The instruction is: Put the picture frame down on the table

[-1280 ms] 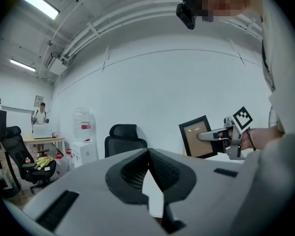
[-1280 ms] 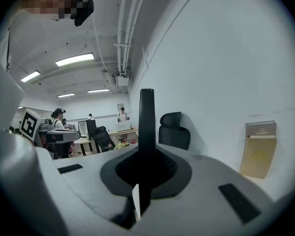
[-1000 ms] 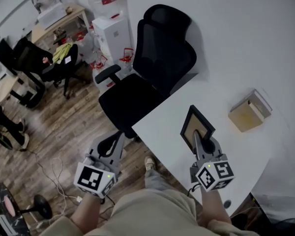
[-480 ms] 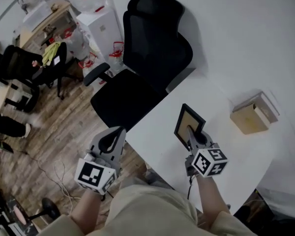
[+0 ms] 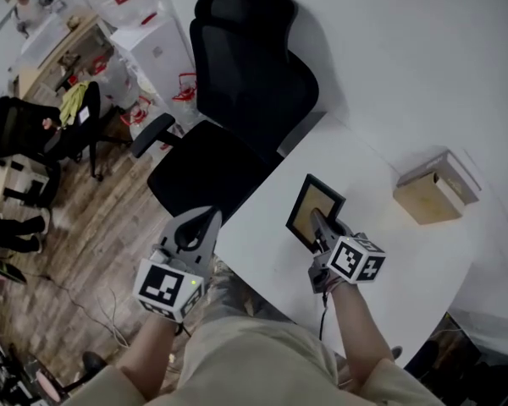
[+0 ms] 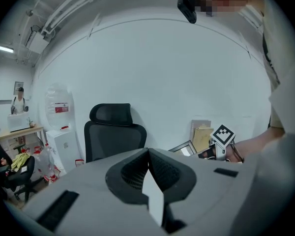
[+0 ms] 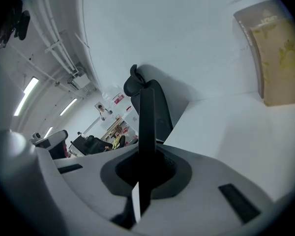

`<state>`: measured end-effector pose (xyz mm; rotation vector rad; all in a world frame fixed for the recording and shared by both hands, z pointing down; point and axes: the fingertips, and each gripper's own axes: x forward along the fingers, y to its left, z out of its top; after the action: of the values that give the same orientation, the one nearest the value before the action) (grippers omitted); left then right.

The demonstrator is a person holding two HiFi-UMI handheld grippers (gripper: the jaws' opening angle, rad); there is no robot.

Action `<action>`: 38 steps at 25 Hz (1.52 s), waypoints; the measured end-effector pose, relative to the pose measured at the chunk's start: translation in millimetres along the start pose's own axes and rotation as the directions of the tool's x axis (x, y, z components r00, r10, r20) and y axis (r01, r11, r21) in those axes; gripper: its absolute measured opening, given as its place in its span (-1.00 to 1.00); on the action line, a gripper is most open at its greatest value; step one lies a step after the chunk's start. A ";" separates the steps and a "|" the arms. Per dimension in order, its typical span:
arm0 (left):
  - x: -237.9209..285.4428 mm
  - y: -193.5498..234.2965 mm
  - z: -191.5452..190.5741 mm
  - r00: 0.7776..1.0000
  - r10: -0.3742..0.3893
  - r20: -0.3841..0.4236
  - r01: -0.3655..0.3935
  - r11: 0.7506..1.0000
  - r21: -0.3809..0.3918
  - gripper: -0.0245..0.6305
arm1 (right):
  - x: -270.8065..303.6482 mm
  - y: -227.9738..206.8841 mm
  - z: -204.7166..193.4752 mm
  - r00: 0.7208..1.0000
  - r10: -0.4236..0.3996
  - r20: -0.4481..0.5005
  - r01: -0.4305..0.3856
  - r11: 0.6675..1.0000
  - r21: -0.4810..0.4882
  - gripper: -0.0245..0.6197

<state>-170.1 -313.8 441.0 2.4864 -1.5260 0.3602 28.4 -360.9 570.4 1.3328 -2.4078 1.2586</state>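
Your right gripper pinches the picture frame edge-on between its jaws. The frame is tilted over the desk, near its left edge. Your left gripper is off the desk, its jaws pressed together and empty.

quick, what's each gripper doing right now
Left gripper: closed, nothing between its jaws.
Right gripper: closed on the edge of the picture frame.
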 end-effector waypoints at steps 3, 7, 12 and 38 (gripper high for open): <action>9.0 6.9 -2.8 1.000 -0.027 -0.013 0.027 1.000 0.000 -0.86 | 11.9 -4.5 -0.2 1.000 -0.010 0.003 0.010 0.999 0.049 -0.83; 23.6 20.2 -11.1 0.997 -0.069 -0.032 0.069 0.998 0.001 -0.86 | 33.9 -13.6 -2.8 0.999 -0.034 0.006 0.033 0.992 0.120 -0.83; 46.9 37.8 -20.3 0.989 -0.133 -0.070 0.134 0.991 0.004 -0.86 | 60.7 -22.5 -12.9 0.996 -0.087 -0.005 0.086 0.974 0.210 -0.83; 142.5 73.6 -82.6 0.846 -0.470 -0.254 0.474 0.879 -0.048 -0.86 | 155.3 -65.7 -43.5 0.943 -0.326 -0.070 0.329 0.878 0.348 -0.63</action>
<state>-182.0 -442.6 566.7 2.5903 -0.7750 0.5795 -28.6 -448.7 709.5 1.7319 -1.8883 1.6378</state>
